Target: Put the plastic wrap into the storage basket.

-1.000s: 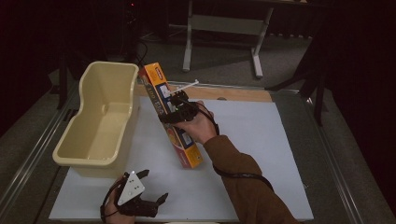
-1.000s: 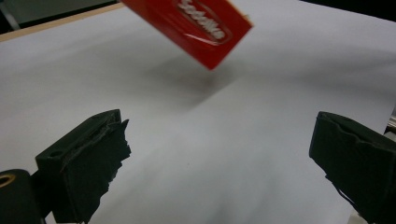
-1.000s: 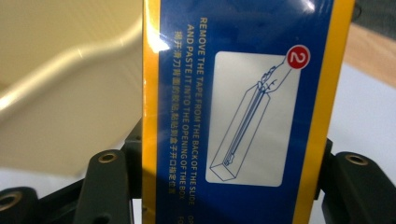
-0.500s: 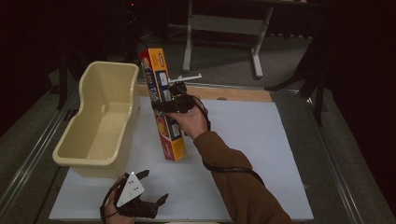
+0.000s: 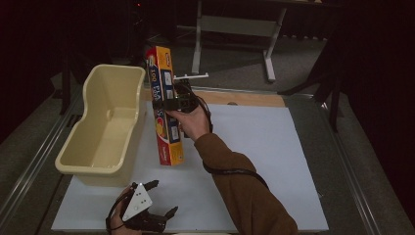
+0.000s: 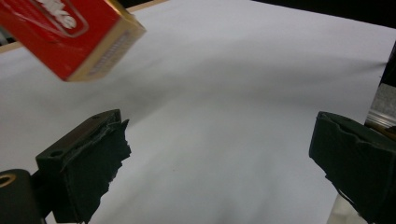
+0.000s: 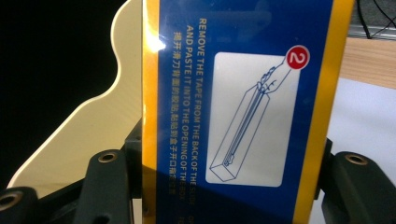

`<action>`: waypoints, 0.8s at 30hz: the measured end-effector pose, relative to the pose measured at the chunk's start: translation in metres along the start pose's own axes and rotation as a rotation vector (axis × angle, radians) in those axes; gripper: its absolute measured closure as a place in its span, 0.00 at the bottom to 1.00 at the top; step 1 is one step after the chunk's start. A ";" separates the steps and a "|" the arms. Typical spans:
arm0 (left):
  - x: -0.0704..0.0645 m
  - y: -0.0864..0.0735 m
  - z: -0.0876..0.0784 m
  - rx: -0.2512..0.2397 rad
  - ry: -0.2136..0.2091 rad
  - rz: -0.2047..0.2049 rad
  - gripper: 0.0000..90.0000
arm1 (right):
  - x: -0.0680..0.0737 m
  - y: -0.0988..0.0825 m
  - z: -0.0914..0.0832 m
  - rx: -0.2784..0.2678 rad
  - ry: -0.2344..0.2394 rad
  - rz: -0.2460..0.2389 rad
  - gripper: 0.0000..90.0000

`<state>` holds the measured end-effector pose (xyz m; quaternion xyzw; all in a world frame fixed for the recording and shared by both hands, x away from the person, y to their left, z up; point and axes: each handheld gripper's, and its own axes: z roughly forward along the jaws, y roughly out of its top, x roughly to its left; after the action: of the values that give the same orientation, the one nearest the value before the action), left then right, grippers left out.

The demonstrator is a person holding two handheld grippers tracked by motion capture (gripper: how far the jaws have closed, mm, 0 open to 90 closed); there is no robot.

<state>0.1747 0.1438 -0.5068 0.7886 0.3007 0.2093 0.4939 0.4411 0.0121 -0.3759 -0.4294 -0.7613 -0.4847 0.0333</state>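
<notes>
Since the earlier frame the box [image 5: 165, 110] has swung leftward toward the tub [image 5: 105, 128]. High view: right tongs [image 5: 177, 104] grip it above the white surface [image 5: 274, 161], dark room beyond; dropping it in remains. Left gripper view: left tongs [image 6: 219, 163] gape wide, empty. Right gripper view: jaws clamp the box [image 7: 243, 102].

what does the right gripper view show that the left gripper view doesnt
Right gripper view: the blue and yellow face of the long box with printed instructions and a numbered diagram, clamped between that gripper's jaws, and the cream tub behind it.

Left gripper view: the left gripper with jaws wide open and nothing between them, above the white sheet, and the box's red side and end flap up in the air.

Both: the long box and a bit of the white sheet.
</notes>
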 end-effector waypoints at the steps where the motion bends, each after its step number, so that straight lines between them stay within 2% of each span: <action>1: 0.000 0.000 0.000 0.002 -0.004 0.001 0.04 | 0.000 0.001 0.001 0.001 0.007 0.013 0.45; 14: -0.008 0.001 0.006 0.010 -0.025 0.031 0.05 | 0.013 0.015 0.008 0.021 0.072 0.087 0.45; 24: -0.007 0.002 0.005 0.002 -0.021 0.032 0.05 | 0.016 0.023 0.010 0.034 0.197 0.232 0.45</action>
<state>0.1734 0.1354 -0.5076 0.7959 0.2831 0.2086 0.4928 0.4505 0.0332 -0.3575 -0.4643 -0.7075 -0.5046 0.1708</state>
